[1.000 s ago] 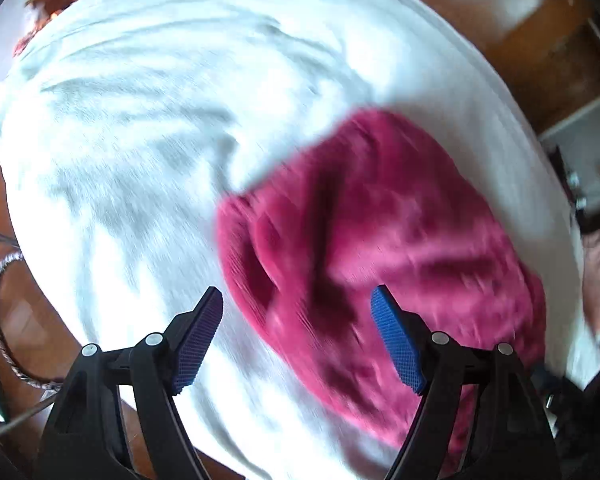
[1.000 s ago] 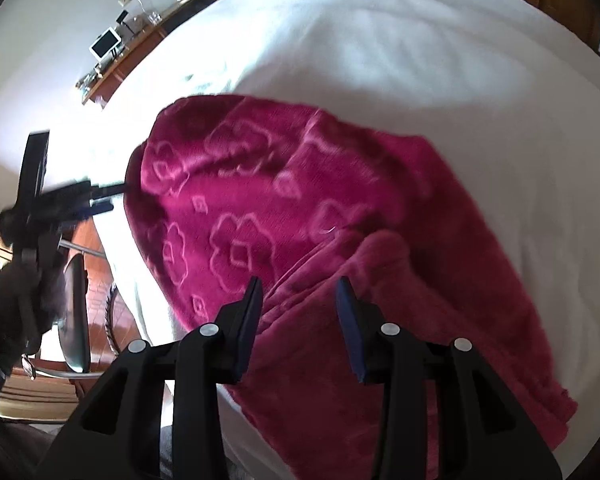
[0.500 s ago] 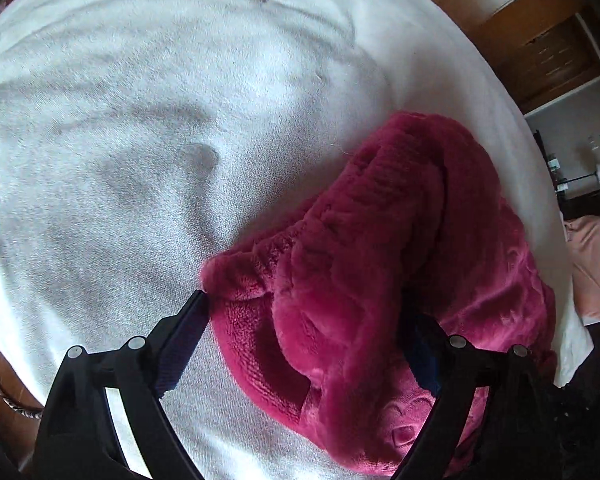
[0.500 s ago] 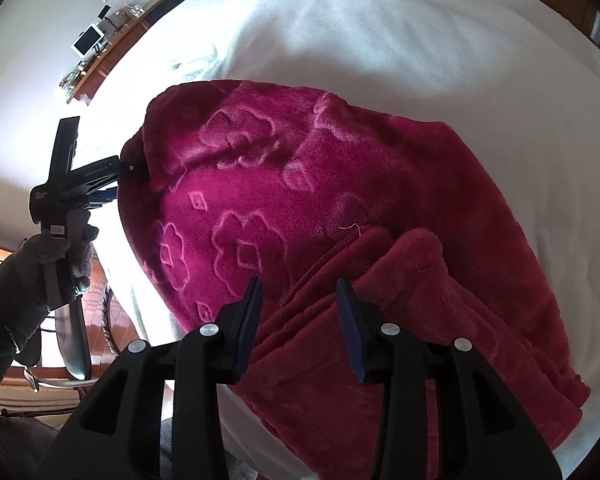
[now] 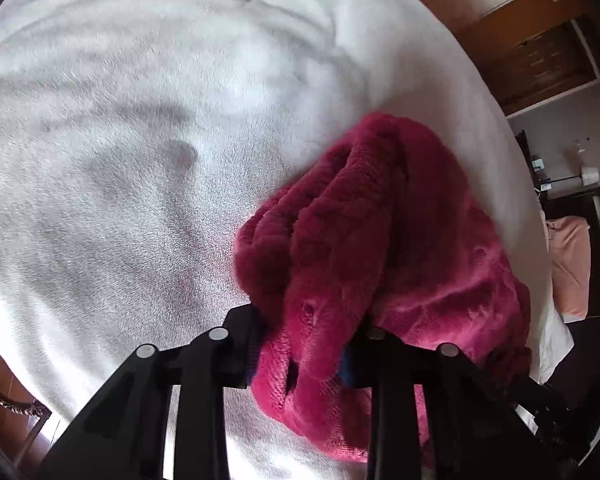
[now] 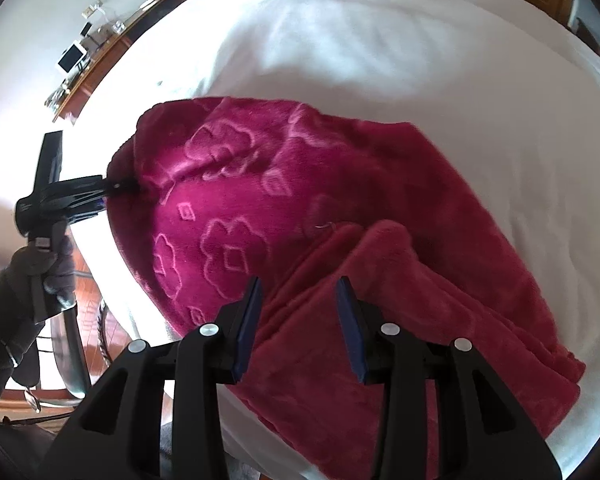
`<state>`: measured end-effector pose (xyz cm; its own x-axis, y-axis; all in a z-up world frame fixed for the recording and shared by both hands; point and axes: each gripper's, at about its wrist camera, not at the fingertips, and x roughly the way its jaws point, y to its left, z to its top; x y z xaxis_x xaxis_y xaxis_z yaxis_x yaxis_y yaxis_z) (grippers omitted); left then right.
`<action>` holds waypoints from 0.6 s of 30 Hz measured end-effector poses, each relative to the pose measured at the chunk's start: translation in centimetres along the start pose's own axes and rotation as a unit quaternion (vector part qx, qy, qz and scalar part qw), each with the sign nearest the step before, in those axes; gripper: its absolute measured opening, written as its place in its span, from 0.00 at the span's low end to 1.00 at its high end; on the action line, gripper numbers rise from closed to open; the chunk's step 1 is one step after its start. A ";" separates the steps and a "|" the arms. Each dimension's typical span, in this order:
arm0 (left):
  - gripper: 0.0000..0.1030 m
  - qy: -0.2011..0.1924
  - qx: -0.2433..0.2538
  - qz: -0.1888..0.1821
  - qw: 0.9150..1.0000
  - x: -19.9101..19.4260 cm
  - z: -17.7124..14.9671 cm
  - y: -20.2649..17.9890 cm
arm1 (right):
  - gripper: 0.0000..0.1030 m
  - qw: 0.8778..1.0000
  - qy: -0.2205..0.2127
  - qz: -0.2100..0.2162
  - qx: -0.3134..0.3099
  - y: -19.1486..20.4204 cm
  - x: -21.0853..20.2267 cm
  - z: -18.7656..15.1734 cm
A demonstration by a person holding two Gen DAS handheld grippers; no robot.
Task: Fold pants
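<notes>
The magenta fleece pants with embossed flowers lie on a white bed cover. My left gripper is shut on a bunched edge of the pants; fabric hides its pads. It also shows in the right wrist view, pinching the pants' left edge and lifting it. My right gripper is open, hovering just above a folded layer of the pants near their front edge, holding nothing.
The white bed cover spreads wide to the left of the pants. A wooden shelf with small items stands at the far left. Dark wooden furniture and a pink cloth lie beyond the bed's right side.
My left gripper moved down onto the pants' edge and closed on it, then lifted the fabric. My right gripper stayed open in place above the pants.
</notes>
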<state>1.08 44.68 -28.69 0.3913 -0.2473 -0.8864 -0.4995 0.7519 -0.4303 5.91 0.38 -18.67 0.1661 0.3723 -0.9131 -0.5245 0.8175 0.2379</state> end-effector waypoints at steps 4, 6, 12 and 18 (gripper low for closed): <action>0.23 -0.033 0.015 -0.001 0.999 -3.7 -1.4 -2.3 | 0.38 1.000 -0.019 0.000 0.010 -1.7 -1.7 -1.4; 0.23 -0.048 0.023 -0.003 0.999 -5.1 -2.1 -3.8 | 0.38 1.000 -0.026 -0.001 0.017 -2.6 -2.4 -2.4; 0.22 -0.088 0.089 -0.025 0.992 -9.5 -5.7 -11.7 | 0.38 0.997 -0.039 0.006 0.058 -6.3 -5.1 -7.1; 0.22 -0.110 0.168 -0.059 0.978 -12.2 -10.5 -20.4 | 0.38 0.994 -0.054 0.008 0.097 -10.5 -7.8 -11.5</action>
<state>-1.69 25.97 -10.89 0.6054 -0.2355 -0.7603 -0.1728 0.8936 -0.4143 0.47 -16.14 -17.90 0.2538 0.4218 -0.8704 -0.3584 0.8769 0.3204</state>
